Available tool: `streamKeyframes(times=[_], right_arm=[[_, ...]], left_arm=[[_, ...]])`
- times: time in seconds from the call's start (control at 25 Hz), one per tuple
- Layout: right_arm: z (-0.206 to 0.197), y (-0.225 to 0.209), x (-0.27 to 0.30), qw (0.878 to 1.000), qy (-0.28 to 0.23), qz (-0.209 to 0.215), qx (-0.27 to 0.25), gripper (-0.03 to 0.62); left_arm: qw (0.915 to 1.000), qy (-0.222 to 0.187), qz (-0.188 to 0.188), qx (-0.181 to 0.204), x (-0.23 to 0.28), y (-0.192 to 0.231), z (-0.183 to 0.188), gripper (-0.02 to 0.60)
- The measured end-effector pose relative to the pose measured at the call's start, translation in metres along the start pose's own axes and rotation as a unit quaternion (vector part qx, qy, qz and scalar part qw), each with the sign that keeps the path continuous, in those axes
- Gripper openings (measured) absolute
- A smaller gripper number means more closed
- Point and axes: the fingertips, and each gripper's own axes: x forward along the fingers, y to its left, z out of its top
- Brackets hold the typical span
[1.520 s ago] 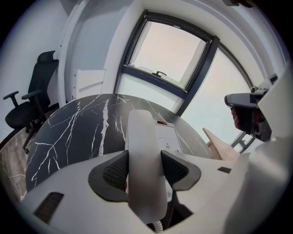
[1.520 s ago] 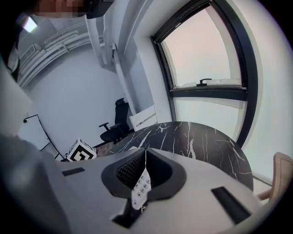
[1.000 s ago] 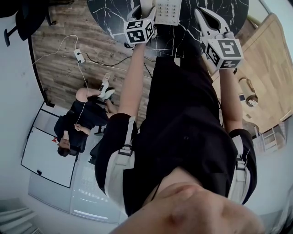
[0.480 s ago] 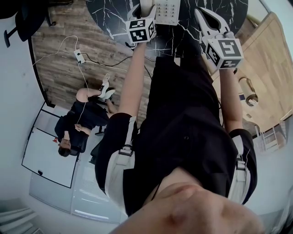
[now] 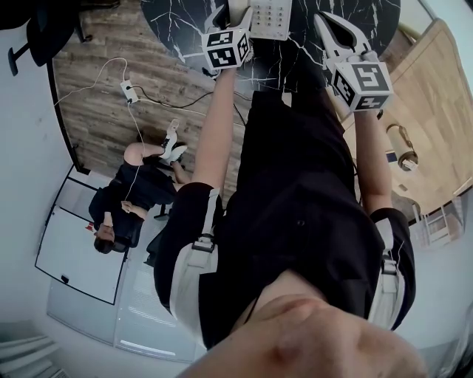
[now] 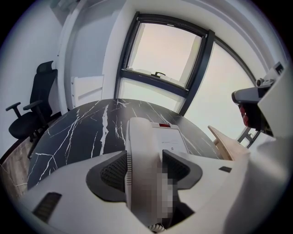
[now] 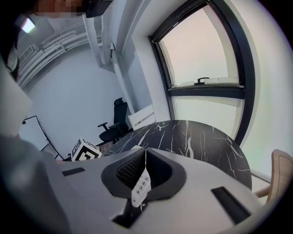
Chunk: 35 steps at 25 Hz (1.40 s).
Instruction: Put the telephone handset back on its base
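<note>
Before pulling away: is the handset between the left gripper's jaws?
Yes, the handset sits between the left gripper's opening jaws, lying along the base.

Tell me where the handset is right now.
In the left gripper view, the handset lies along the left side of the phone base on the black marble table, between the left gripper's opening jaws.

handset [image 6: 139, 137]: lower stretch blurred; near end hidden under the left gripper [image 6: 144, 162], jaws opening around it; pad contact unclear.
telephone base [image 5: 270, 21]: far part cut by head view's top edge; left side hidden under handset in left gripper view.
table [image 5: 177, 22]: mostly beyond that edge.
white buttoned sliver [image 7: 141, 186]: in right gripper [image 7: 145, 153] slit, too narrow to identify.
</note>
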Motion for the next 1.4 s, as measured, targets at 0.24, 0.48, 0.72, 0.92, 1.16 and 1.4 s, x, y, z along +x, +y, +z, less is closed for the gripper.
streamKeyframes(times=[0.24, 0.48, 0.72, 0.92, 1.16, 1.4], right_arm=[[0.001, 0.004, -0.006, 1.0, -0.007, -0.003, -0.001, 0.031], [0.007, 0.014, -0.016, 1.0, -0.021, -0.005, -0.007, 0.031], [0.015, 0.027, -0.031, 0.999, -0.04, -0.012, -0.013, 0.031], [0.022, 0.043, -0.047, 0.998, -0.063, -0.018, -0.019, 0.031], [0.022, 0.063, -0.07, 0.995, -0.091, -0.026, -0.023, 0.031], [0.022, 0.084, -0.09, 0.992, -0.117, -0.026, -0.029, 0.031]], left_arm=[[1.0, -0.008, 0.0, 0.004, -0.008, -0.001, 0.003, 0.252], [0.9995, -0.031, -0.004, 0.006, -0.022, -0.002, 0.013, 0.229], [0.9987, -0.05, -0.008, 0.009, -0.046, -0.007, 0.017, 0.203], [0.9976, -0.066, -0.01, 0.022, -0.069, -0.011, 0.018, 0.173], [0.9966, -0.077, -0.013, 0.025, -0.096, -0.013, 0.008, 0.144], [0.9948, -0.093, -0.032, 0.029, -0.124, -0.024, -0.001, 0.106]])
